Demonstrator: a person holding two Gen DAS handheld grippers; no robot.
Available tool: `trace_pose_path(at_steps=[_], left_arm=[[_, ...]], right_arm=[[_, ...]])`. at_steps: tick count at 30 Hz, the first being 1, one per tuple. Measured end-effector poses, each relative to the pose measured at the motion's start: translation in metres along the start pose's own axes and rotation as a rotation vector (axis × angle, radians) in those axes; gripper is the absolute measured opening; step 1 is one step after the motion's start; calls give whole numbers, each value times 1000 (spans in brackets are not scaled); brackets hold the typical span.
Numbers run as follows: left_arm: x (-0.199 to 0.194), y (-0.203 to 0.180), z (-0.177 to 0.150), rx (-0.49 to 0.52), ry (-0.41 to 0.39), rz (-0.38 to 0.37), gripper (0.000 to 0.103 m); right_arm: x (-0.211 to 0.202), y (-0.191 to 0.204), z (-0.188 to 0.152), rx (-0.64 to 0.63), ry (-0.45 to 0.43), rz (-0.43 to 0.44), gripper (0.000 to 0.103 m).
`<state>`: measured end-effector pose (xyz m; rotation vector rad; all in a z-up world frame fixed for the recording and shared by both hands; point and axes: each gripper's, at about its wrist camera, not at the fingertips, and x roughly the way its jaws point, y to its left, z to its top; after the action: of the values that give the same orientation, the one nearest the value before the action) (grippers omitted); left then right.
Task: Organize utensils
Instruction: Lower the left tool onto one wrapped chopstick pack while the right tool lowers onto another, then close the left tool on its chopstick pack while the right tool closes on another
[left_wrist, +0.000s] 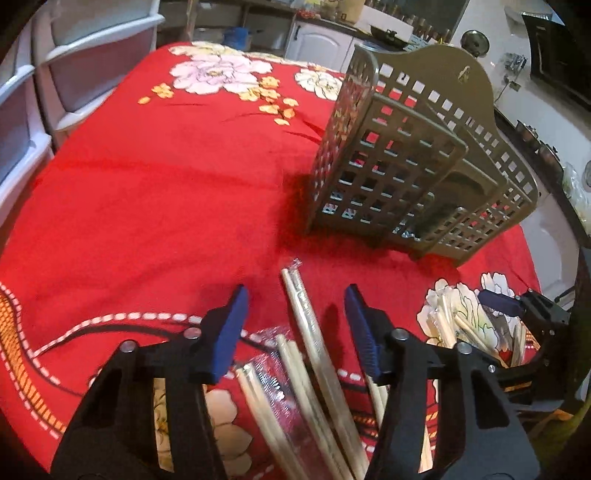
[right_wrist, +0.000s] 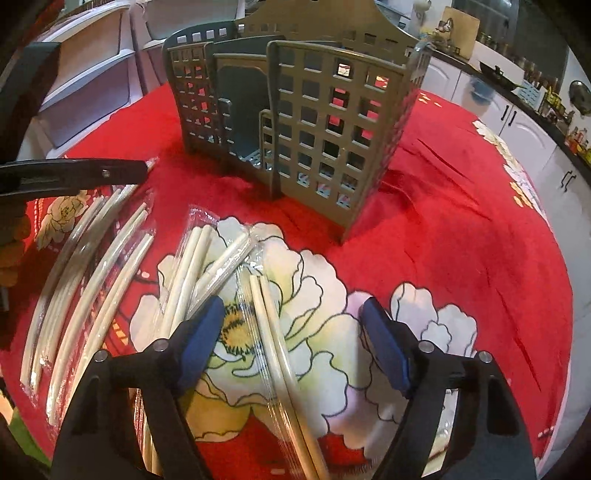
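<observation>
Wrapped pale wooden chopsticks (right_wrist: 275, 332) are straddled by the half-open right claw (right_wrist: 291, 332), nothing gripped. Slippery film could be pinched alone. An unwrapped-looking pair (left_wrist: 314, 332) is bracketed, untouched, by the left claw (left_wrist: 295, 325).

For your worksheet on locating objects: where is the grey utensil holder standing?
The grey utensil holder stands upright on the red cloth, centre top in the right wrist view, beyond the wrapped chopsticks.

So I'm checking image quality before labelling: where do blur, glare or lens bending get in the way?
Left wrist view: the wrapped chopsticks smear with motion blur near the bottom edge, and the utensil caddy bows from fisheye bending. Right wrist view: the plastic wrap shows streaky glare, the chopsticks at the left edge curve, and the corners go black.
</observation>
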<state>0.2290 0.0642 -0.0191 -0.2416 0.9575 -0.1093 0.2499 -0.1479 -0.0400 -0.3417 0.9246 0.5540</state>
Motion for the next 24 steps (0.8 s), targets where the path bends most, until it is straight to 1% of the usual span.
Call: trace_pose_path(at_steps=[4, 6, 8, 9, 10, 11, 13, 14, 15, 16, 20, 24], left_arm=[[9, -1, 5, -1, 18, -8, 34], [12, -3, 7, 3, 17, -7, 31], [14, -5, 9, 10, 19, -5, 29], [15, -6, 9, 13, 19, -3, 26], [15, -7, 10, 14, 19, -1, 23], [16, -7, 11, 12, 20, -1, 21], [17, -6, 11, 1, 20, -14, 13], [18, -5, 11, -6, 22, -21, 12], [19, -5, 12, -7, 21, -19, 10], [18, -5, 11, -5, 18, -15, 9], [14, -8, 11, -4, 9, -20, 8], [2, -15, 13, 8, -23, -39, 7]], right_arm=[[1, 2, 1, -37, -3, 16, 62], [-2, 9, 0, -56, -7, 37, 48], [-2, 14, 1, -71, -7, 43, 43], [-2, 16, 1, -73, -8, 47, 40], [-2, 16, 2, -75, -9, 53, 38], [-1, 16, 2, -77, -10, 57, 35], [-1, 17, 3, -81, -12, 61, 28], [-1, 18, 3, -82, -12, 65, 22], [-1, 19, 3, -82, -11, 67, 19], [-2, 20, 3, -84, -12, 65, 18], [-8, 20, 1, -54, -25, 81, 9], [-18, 11, -1, -32, -57, 78, 7]])
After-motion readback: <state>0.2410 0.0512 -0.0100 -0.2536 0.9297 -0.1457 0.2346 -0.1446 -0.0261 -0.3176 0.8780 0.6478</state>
